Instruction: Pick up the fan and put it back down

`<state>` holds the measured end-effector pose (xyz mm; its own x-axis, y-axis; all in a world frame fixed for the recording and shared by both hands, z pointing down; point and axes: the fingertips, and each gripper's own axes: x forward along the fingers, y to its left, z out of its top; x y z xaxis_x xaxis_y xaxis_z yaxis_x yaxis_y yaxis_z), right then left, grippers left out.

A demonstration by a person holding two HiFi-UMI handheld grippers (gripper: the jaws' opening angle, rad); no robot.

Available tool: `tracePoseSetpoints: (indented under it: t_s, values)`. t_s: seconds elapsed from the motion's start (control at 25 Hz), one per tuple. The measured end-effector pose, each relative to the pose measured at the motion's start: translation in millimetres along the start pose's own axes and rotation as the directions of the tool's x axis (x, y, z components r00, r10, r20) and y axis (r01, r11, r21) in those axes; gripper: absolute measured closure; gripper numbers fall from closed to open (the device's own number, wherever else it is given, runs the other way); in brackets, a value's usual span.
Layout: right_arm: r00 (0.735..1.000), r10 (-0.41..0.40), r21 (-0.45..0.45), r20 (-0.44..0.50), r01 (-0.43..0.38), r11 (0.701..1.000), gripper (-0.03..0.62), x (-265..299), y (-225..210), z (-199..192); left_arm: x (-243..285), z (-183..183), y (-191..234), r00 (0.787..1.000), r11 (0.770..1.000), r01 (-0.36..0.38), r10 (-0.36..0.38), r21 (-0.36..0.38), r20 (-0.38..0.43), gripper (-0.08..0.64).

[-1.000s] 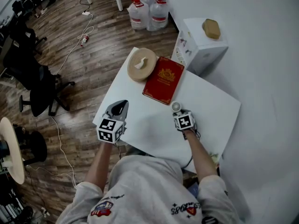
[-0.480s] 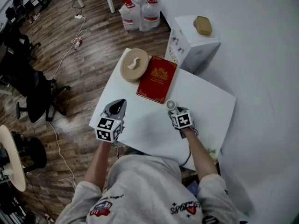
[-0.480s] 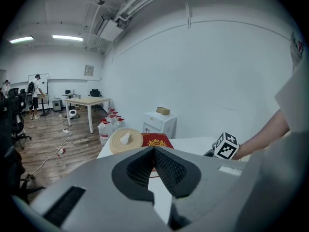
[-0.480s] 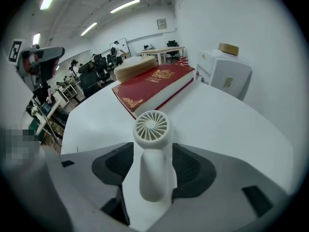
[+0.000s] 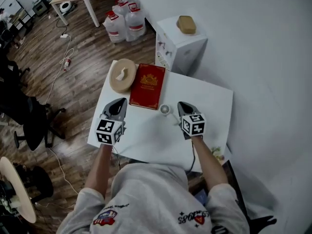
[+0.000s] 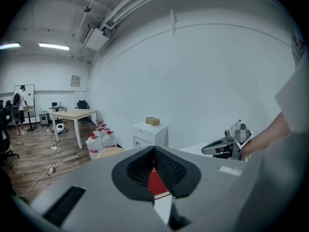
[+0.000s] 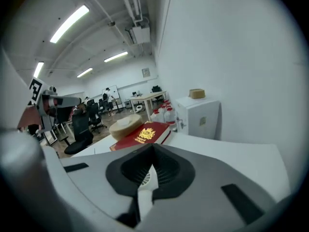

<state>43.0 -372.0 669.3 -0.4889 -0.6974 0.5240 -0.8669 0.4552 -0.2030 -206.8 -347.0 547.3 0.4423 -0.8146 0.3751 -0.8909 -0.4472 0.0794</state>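
The small white fan (image 5: 165,110) lies on the white table (image 5: 214,101), its handle running back toward my right gripper (image 5: 184,106). That gripper hangs above and just right of the fan, jaws shut with nothing pinched. In the right gripper view the fan's grille (image 7: 143,179) shows through the gap behind the closed tips of the gripper (image 7: 153,148). My left gripper (image 5: 118,105) is raised over the table's left edge, also shut and empty. In the left gripper view its tips (image 6: 154,149) meet.
A red book (image 5: 147,86) lies at the table's far side, beside a round wooden dish (image 5: 122,75). A white cabinet (image 5: 180,45) with a brown object (image 5: 186,24) stands behind, water bottles (image 5: 122,18) left of it. Office chairs and cables are on the floor at left.
My right gripper has lifted off the fan, which now lies alone to its left. The left gripper has also risen and moved forward.
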Motion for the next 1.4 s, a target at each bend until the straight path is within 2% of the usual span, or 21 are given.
tracePoseSetpoints:
  t_s: [0.16, 0.36, 0.52, 0.88, 1.04, 1.2, 1.4]
  values:
    - [0.992, -0.058, -0.006, 0.112, 0.059, 0.998, 0.589, -33, -14, 36, 12, 23, -18, 0.999, 0.999, 0.042, -0.043, 0.034, 0.033, 0.555]
    - [0.968, -0.151, -0.041, 0.2, 0.162, 0.986, 0.589, -75, -30, 76, 27, 50, -42, 0.992, 0.994, 0.095, -0.099, 0.061, 0.072, 0.555]
    - [0.935, -0.194, -0.055, 0.296, 0.219, 0.974, 0.589, -112, -35, 110, 41, 66, -60, 0.985, 0.988, 0.135, -0.141, 0.074, 0.096, 0.555]
    - [0.854, -0.212, -0.098, 0.475, 0.29, 0.952, 0.592, -194, -17, 183, 54, 95, -94, 0.968, 0.976, 0.192, -0.205, 0.099, 0.144, 0.555]
    - [0.842, -0.247, -0.074, 0.479, 0.319, 0.945, 0.592, -200, -29, 179, 55, 95, -100, 0.965, 0.975, 0.201, -0.214, 0.1, 0.149, 0.555]
    - [0.845, -0.278, -0.024, 0.456, 0.323, 0.946, 0.593, -200, -40, 163, 52, 88, -101, 0.968, 0.976, 0.199, -0.21, 0.093, 0.134, 0.555]
    - [0.848, -0.283, -0.016, 0.448, 0.324, 0.946, 0.594, -199, -39, 154, 50, 78, -96, 0.972, 0.977, 0.195, -0.203, 0.082, 0.116, 0.556]
